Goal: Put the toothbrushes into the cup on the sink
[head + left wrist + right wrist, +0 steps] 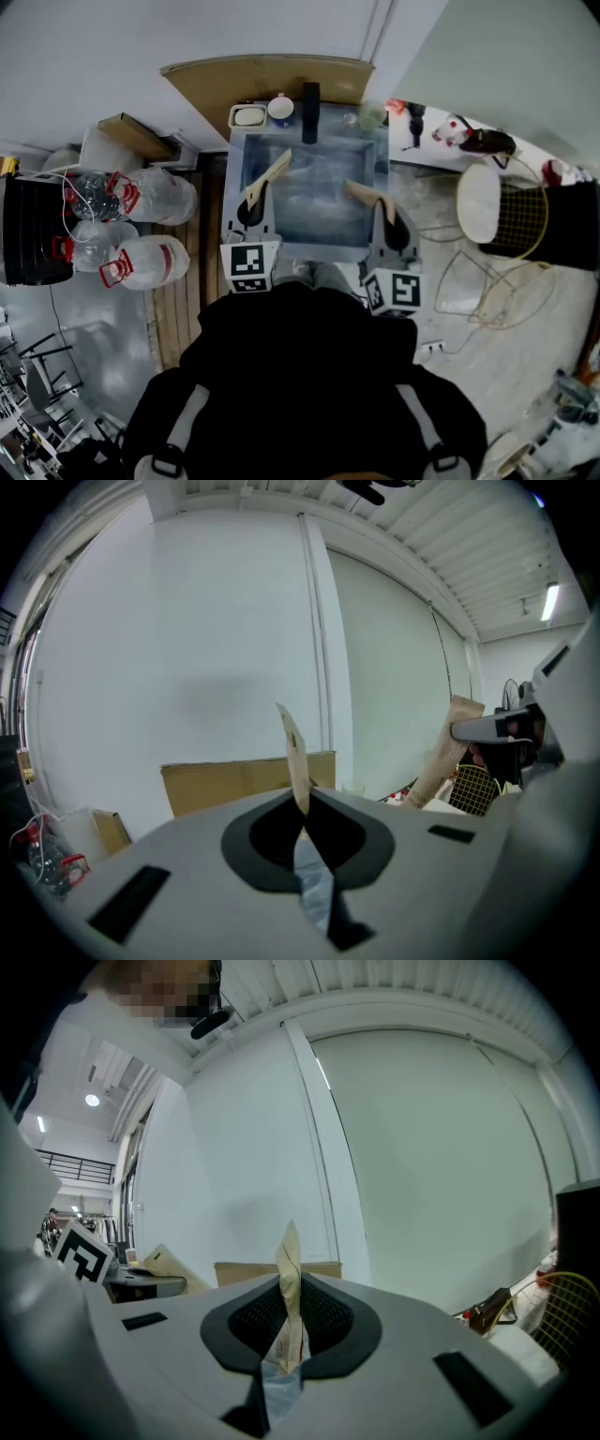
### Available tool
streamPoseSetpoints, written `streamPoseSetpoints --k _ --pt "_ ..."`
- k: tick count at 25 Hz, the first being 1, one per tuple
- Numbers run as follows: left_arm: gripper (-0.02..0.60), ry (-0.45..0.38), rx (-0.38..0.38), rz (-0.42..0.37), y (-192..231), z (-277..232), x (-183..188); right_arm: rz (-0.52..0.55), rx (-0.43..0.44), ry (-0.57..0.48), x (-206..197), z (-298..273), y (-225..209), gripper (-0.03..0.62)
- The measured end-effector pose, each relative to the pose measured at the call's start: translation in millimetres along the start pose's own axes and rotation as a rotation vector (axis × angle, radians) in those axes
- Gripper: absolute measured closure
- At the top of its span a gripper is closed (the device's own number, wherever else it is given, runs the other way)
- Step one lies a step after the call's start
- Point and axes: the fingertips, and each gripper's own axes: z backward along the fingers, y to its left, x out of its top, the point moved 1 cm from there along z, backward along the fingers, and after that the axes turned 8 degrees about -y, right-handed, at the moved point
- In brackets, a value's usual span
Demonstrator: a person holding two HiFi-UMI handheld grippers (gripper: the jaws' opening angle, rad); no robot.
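Observation:
Over the grey sink (380,159), each gripper holds a flat tan paper toothbrush packet. My left gripper (254,208) is shut on one packet (272,173), which slants up toward the sink's back left. My right gripper (388,221) is shut on the other packet (362,194). In the left gripper view the packet (294,747) stands pinched between the jaws of the left gripper (302,810). The right gripper view shows the second packet (289,1283) clamped in the right gripper (287,1335). A white-and-blue cup (280,110) stands on the sink's back ledge, apart from both grippers.
A black faucet (310,111), a soap dish (248,116) and a clear glass (371,116) share the back ledge. Water jugs (150,262) and a black bin (33,230) stand to the left. A white chair (483,202) and a wire basket (520,220) are to the right.

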Motion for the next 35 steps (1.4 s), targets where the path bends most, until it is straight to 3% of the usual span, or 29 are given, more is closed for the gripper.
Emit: streamPoseSetpoints --k 18,35 --pt "0.577 0.035 0.081 -0.047 28 -96 15 -0.006 0.008 0.022 -2 -13 -35 0.562" --pt "0.577 0.175 0.103 -0.042 58 -172 -27 0.018 0.014 0.045 -12 -24 -49 0.562"
